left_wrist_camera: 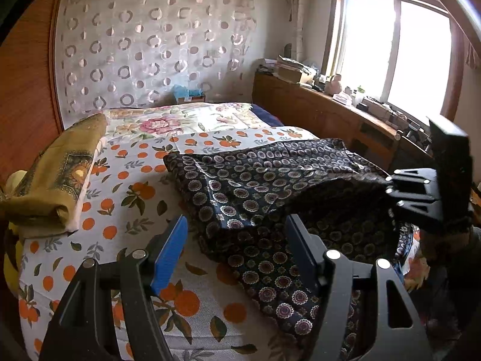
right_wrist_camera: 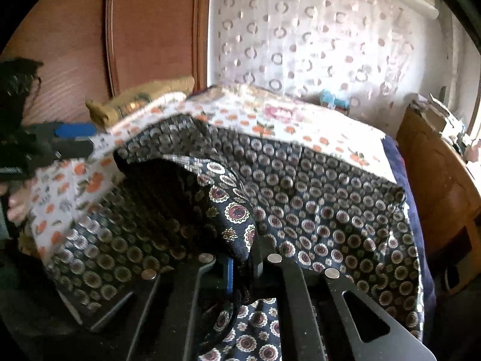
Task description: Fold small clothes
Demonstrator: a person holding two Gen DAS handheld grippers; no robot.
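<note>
Now the right tongs [right_wrist_camera: 243,266] pinch the near edge of the dark flowery cloth [left_wrist_camera: 258,186] on the bed [left_wrist_camera: 126,180]. It stretches toward the far edge. The left tongs [left_wrist_camera: 236,237] hang open, just left of it.

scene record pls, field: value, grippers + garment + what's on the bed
surface: bed with orange-print sheet
garment: dark navy medallion-print cloth, partly folded, spread on the bed
right gripper: shut on an edge of the cloth, lifting it
left gripper: open, empty, hovering over the cloth's near edge
other item: olive-gold folded cloth at the bed's left edge
background: circle-print curtain, window, wooden cabinet
</note>
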